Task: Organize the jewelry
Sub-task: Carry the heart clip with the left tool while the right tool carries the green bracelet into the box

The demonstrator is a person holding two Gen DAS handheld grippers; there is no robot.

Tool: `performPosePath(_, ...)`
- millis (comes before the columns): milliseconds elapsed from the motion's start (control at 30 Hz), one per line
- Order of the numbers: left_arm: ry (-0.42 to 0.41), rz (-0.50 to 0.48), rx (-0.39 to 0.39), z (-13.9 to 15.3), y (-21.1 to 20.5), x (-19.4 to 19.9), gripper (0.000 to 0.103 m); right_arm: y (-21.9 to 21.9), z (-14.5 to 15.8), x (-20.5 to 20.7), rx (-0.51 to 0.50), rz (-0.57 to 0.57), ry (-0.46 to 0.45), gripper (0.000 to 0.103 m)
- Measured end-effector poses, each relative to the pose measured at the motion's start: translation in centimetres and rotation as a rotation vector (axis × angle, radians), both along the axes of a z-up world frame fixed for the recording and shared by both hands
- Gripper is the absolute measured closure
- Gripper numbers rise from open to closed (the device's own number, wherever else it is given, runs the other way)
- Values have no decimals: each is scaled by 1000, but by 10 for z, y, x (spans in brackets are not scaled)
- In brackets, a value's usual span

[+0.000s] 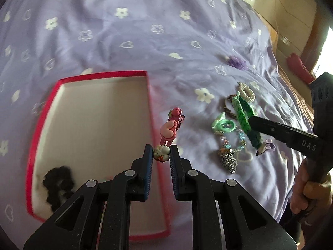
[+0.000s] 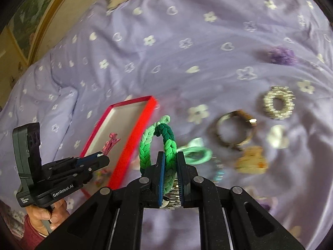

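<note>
Gripping a pink hair clip (image 1: 171,127) by its near end, the left claw (image 1: 162,153) is clenched on the small white charm there; the clip's long axis is running straight away from the claw, its far tip pointing toward the bedspread (image 1: 124,31) beyond, just over the right rim of the red box (image 1: 104,74). The box is lying open on the bed with its long side running away from the camera, and a black scrunchie (image 1: 57,184) is sitting in its near left corner.

The right claw (image 2: 171,162) is clenched on a green braided bracelet (image 2: 145,145), holding it off the bed. The bracelet is standing as an upright loop between the fingers, its light-green knotted end pointing up and away toward the box (image 2: 135,143).

Lying on the bedspread beside it are a mint hair tie (image 2: 196,152), a brown ring-shaped bangle (image 2: 235,131), a silver beaded scrunchie (image 2: 278,102), and a purple scrunchie (image 2: 281,55) further off. A hand (image 2: 45,214) is holding the left claw's handle.
</note>
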State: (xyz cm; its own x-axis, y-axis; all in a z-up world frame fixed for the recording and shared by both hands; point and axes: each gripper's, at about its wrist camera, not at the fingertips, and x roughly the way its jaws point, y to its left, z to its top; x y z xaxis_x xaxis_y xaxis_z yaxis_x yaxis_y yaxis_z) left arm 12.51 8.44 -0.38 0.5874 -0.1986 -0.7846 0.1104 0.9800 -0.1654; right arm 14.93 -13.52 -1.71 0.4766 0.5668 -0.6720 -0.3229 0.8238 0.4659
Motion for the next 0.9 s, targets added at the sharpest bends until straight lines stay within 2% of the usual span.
performPosePath(300, -16, 102, -7, 5, 48, -20, 88, 66, 3, -3, 15, 110, 3, 93)
performPosePath(567, -2, 166, 26, -3, 85, -16, 88, 126, 4, 3, 20, 195, 5, 93)
performPosePath(900, 40, 195, 100, -28, 111, 15, 88, 176, -29, 32, -30, 232, 72, 93)
